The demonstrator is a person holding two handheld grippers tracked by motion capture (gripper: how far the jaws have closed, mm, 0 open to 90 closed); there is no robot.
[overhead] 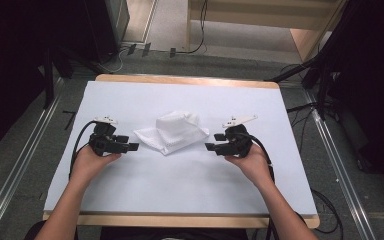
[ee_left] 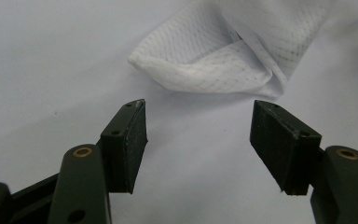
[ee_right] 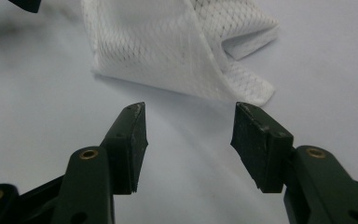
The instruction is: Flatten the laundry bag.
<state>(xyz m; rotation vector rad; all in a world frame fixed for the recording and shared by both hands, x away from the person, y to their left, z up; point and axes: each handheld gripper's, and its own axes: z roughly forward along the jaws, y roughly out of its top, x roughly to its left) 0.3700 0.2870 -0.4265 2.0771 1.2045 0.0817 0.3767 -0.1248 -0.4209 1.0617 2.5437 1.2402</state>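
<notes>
A white mesh cloth lies loosely folded and bunched in the middle of the white table. My left gripper sits just left of it, open, nothing between its jaws. In the left gripper view the cloth lies a little beyond the gripper, its nearest folded corner apart from the pads. My right gripper sits just right of the cloth, open and holding nothing. The right gripper view shows the cloth a short way ahead of the gripper, with a folded edge toward the right pad.
The table has a wooden rim at its near edge. Metal floor rails run along both sides. Black cables trail off the right side, and dark stands rise at the back right.
</notes>
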